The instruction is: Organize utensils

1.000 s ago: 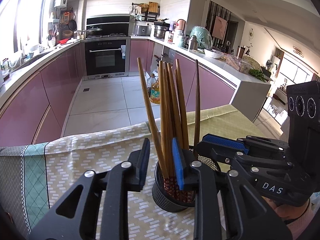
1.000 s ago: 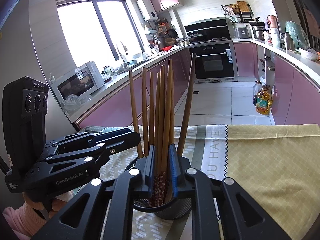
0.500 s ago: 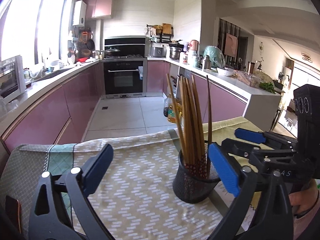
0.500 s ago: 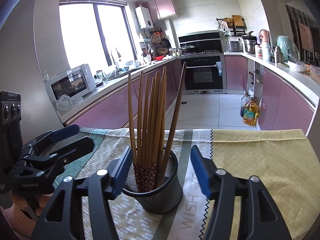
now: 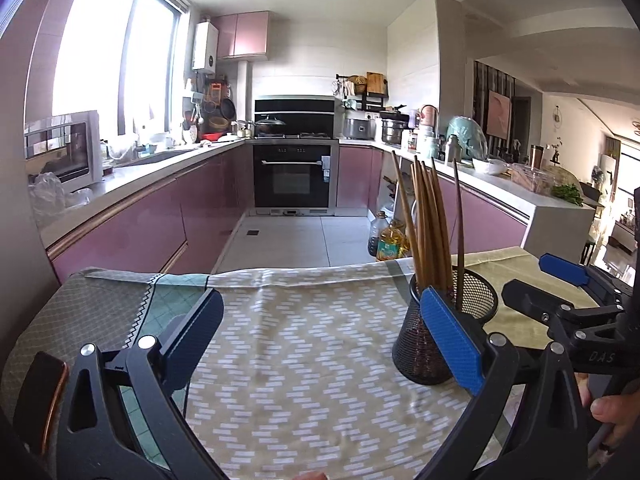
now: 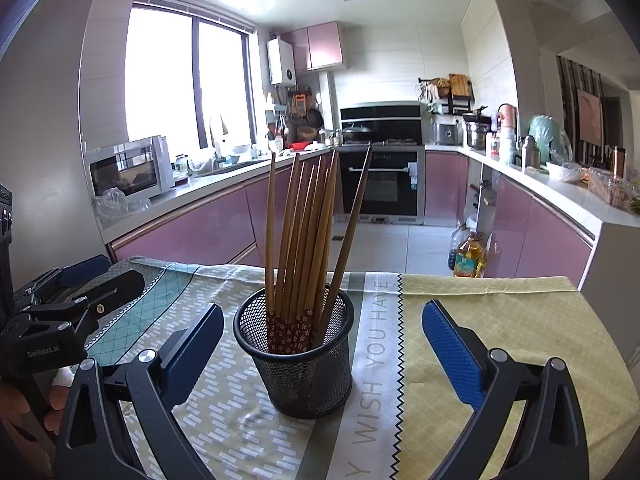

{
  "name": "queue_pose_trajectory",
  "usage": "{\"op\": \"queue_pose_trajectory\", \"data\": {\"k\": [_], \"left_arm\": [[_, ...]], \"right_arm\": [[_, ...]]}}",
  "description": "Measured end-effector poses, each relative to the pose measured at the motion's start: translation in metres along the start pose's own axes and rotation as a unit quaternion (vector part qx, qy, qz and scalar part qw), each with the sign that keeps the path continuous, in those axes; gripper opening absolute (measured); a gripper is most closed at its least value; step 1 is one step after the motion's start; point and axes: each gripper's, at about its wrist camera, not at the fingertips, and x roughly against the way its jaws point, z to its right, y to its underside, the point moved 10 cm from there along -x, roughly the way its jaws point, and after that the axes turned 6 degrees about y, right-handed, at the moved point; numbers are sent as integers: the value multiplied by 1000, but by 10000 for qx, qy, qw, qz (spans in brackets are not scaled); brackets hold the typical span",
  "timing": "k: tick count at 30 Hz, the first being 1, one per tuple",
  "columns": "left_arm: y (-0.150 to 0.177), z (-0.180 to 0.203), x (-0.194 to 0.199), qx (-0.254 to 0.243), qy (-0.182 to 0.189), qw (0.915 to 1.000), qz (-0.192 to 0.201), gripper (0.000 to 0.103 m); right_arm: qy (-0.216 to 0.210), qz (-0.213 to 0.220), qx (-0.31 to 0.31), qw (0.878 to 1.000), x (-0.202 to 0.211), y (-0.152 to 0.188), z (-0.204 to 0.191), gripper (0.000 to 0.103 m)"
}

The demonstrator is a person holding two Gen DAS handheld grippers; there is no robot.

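We count one black mesh cup (image 6: 294, 354) standing upright on the patterned tablecloth (image 6: 500, 320), and in it a bundle of wooden chopsticks (image 6: 304, 236). About nine or ten sticks show; the exact number we cannot tell, because they overlap. Their decorated red ends are down in the cup, and one stick leans apart to the right of the others.

We see two grippers. The right gripper (image 6: 320, 346) points slightly down at the cup. Its jaws have just been opening and now stand wide; the cup is between the blue pads (image 6: 452, 354), but they do not touch it. It grips nothing.

The left gripper (image 5: 322, 344) is also spread wide, and only bare cloth lies between its fingers. In its view the cup (image 5: 448, 332) stands just behind its right pad, outside the gap. It points slightly down over the cloth.

A person's hand (image 5: 612, 420) shows at the right edge of the left view, under the other gripper's body.
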Motion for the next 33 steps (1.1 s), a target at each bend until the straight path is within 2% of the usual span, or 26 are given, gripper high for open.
{"op": "queue_pose_trajectory", "data": {"k": [7, 13, 33], "left_arm": [[4, -7, 17, -3, -244, 9992, 313, 97], [4, -9, 24, 114, -274, 9987, 425, 97], [8, -15, 33, 154, -446, 9972, 581, 97]], "right_arm": [[199, 418, 10, 9989, 19, 4, -9, 96], [288, 551, 51, 9981, 27, 7, -17, 96], [345, 660, -58, 9972, 30, 6, -17, 96]]}}
